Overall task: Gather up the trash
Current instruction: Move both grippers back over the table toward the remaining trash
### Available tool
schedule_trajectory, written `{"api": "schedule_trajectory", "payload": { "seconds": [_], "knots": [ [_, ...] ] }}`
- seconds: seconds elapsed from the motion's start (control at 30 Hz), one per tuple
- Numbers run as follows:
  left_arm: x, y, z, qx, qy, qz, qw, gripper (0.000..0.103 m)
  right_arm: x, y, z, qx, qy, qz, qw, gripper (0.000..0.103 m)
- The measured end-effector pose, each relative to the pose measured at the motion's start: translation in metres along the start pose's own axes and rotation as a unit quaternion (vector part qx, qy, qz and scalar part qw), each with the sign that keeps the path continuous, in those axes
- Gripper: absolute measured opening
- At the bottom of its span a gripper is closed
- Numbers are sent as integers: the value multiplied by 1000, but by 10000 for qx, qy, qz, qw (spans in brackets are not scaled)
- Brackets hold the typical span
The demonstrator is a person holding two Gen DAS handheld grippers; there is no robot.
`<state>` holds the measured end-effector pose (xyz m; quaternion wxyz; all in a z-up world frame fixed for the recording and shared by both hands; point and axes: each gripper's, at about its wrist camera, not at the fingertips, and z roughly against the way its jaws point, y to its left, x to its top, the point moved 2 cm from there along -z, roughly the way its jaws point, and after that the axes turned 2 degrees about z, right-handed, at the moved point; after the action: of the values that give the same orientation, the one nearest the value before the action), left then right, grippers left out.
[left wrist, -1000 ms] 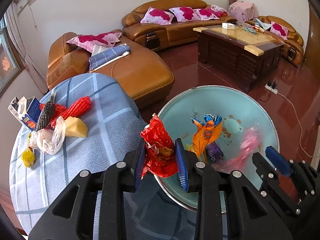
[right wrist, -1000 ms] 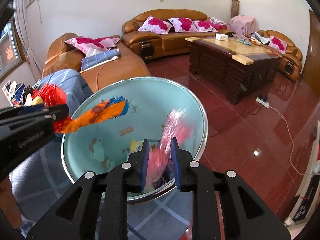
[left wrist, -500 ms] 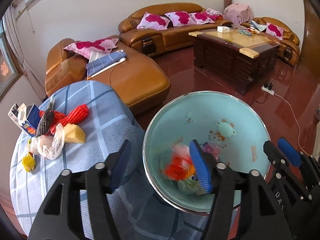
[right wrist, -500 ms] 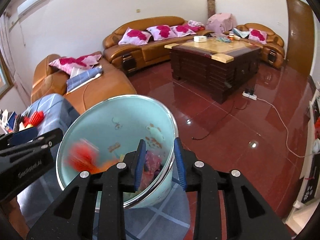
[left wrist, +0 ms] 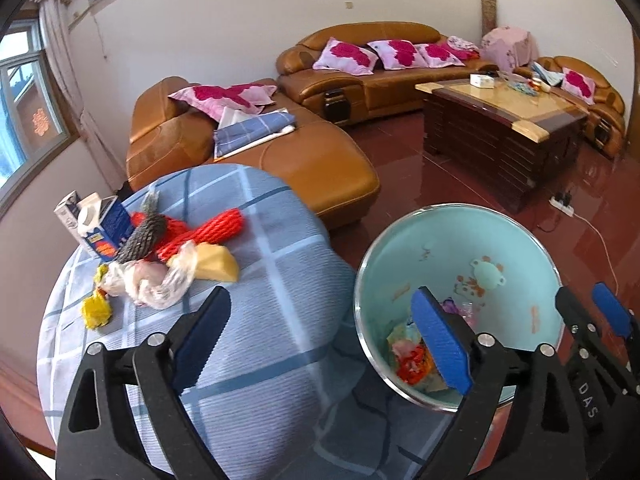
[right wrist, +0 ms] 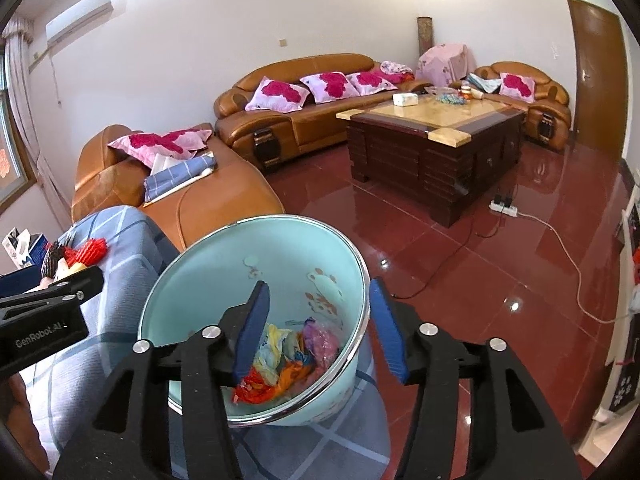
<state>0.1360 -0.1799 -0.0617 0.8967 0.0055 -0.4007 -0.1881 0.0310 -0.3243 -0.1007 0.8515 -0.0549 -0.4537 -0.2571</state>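
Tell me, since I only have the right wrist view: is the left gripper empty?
Observer: Yes. The left gripper stands wide open; its jaws have just been opening and nothing is between them.
Operator: Any trash not yet collected?
Observer: A clear plastic bag and a crumpled yellow wrapper lie beside the red foam net.
Operator: Anything against the bag?
Observer: A yellow foam wedge touches it.
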Motion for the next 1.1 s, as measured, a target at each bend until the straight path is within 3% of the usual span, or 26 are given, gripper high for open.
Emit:
{"api": "schedule_trajectory", "payload": {
  "seconds": [0.37,0.7,1.1],
  "knots": [
    [-14,47,-1,133,126,397,9990,93,-3,19,6,-89,11,264,9996,61],
    [-34,100,-5,256,277,695,9969,93,-3,59,8,122,54,517,9986,63],
    [-71,198,-11,852,539,1281,9866,93,0,128,2,655,165,925,9934,63]
  ]
}}
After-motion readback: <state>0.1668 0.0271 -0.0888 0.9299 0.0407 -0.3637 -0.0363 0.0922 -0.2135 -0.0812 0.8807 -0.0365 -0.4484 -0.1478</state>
